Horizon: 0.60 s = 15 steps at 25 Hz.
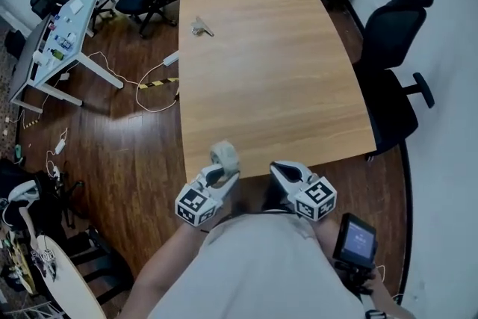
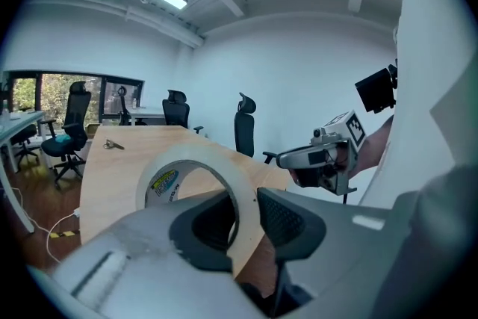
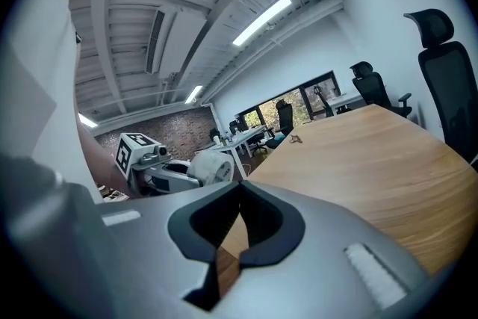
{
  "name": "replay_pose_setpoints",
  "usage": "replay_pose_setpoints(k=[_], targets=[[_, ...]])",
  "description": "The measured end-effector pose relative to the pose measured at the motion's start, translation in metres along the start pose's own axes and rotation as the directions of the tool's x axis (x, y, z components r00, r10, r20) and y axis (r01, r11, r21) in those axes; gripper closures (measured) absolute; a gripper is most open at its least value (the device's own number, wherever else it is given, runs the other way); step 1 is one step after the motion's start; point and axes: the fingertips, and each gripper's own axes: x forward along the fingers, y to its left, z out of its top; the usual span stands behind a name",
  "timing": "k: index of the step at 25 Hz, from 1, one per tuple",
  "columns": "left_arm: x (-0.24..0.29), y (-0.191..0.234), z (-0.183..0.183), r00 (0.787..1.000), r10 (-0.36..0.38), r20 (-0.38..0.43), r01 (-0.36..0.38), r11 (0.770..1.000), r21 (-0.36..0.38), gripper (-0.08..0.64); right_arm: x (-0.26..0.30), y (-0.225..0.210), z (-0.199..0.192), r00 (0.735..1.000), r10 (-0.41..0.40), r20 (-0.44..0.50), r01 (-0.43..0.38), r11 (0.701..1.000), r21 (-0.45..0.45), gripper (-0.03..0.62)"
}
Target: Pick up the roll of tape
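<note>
The roll of tape [image 1: 224, 155] is a wide pale ring with a printed label inside. It is up off the wooden table [image 1: 276, 71], just over the near edge. My left gripper [image 1: 222, 172] is shut on its wall, one pad inside the ring and one outside. In the left gripper view the tape [image 2: 200, 155] arches over the jaws of the left gripper [image 2: 243, 224]. My right gripper [image 1: 278, 171] hovers beside it at the table's near edge, holding nothing. In the right gripper view my right gripper [image 3: 240, 190] has its pads together, and the tape [image 3: 213, 164] shows to the left.
A small metal object like a bunch of keys [image 1: 200, 28] lies on the far left of the table. Black office chairs [image 1: 396, 33] stand to the right. A white desk [image 1: 63, 33] and floor cables [image 1: 149, 82] are on the left. A small screen [image 1: 357, 239] sits by my right arm.
</note>
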Motion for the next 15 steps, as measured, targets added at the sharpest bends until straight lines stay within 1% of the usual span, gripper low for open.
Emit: replay_pose_setpoints(k=[7,10,15], targets=[[-0.079,0.014,-0.017,0.996,0.016,0.093,-0.012,0.999,-0.046,0.457,0.023,0.065,0.016,0.998,-0.029,0.064,0.031,0.999,-0.03,0.586],[-0.106,0.015,-0.025,0.992,0.027,0.127,-0.019,0.998,-0.061,0.459,0.027,0.089,0.011,0.997,-0.044,0.066,0.047,0.998,-0.044,0.586],[-0.133,0.009,-0.035,0.987,0.024,0.159,-0.012,0.997,-0.077,0.457,0.031,0.122,0.0,0.998,-0.036,0.051,0.039,0.997,-0.063,0.586]])
